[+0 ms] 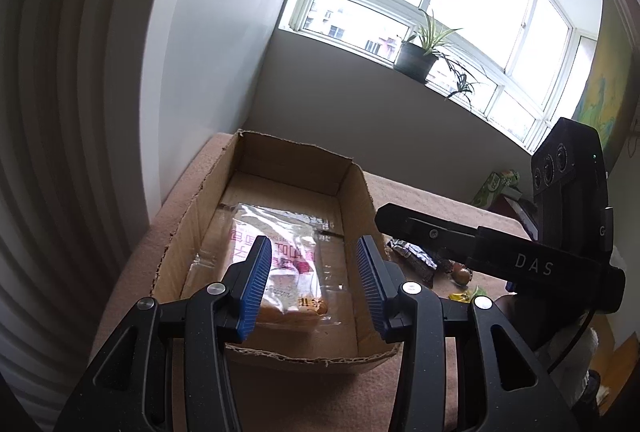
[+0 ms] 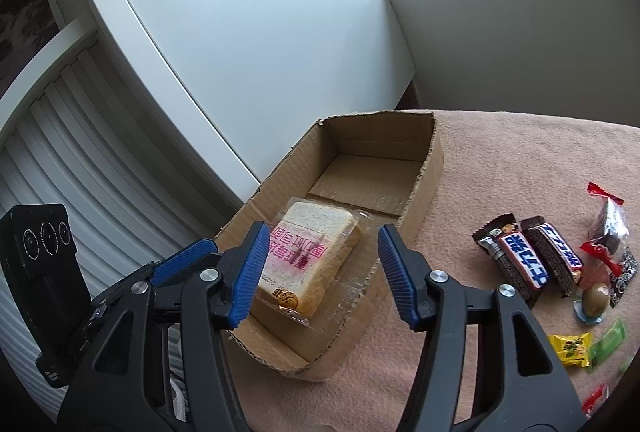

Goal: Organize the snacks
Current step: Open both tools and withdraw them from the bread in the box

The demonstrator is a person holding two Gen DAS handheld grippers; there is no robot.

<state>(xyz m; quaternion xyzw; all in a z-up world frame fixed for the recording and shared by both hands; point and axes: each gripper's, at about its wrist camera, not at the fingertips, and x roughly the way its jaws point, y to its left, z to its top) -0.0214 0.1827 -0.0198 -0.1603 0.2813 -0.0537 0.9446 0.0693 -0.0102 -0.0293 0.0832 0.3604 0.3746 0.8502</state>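
An open cardboard box [image 2: 430, 168] stands on the pink cloth. A clear-wrapped slice of bread with pink print [image 2: 312, 256] lies flat on its floor near the front end. My right gripper [image 2: 324, 268] hovers over the bread, open, pads apart from the wrapper. In the left wrist view the same bread [image 1: 288, 264] shows between and below the blue pads of my left gripper [image 1: 316, 272], which is open and empty above the box [image 1: 180, 232]. One blue finger [image 2: 184, 256] of the left gripper shows at the box's left wall.
Loose snacks lie right of the box: two dark chocolate bars [image 2: 516, 260] [image 2: 560, 256], a clear pack with red ends [image 2: 608, 232], a brown egg-shaped sweet [image 2: 596, 300], a yellow candy [image 2: 570, 348], a green packet [image 2: 608, 340]. A white wall stands left; a potted plant [image 1: 414, 60] sits on the sill.
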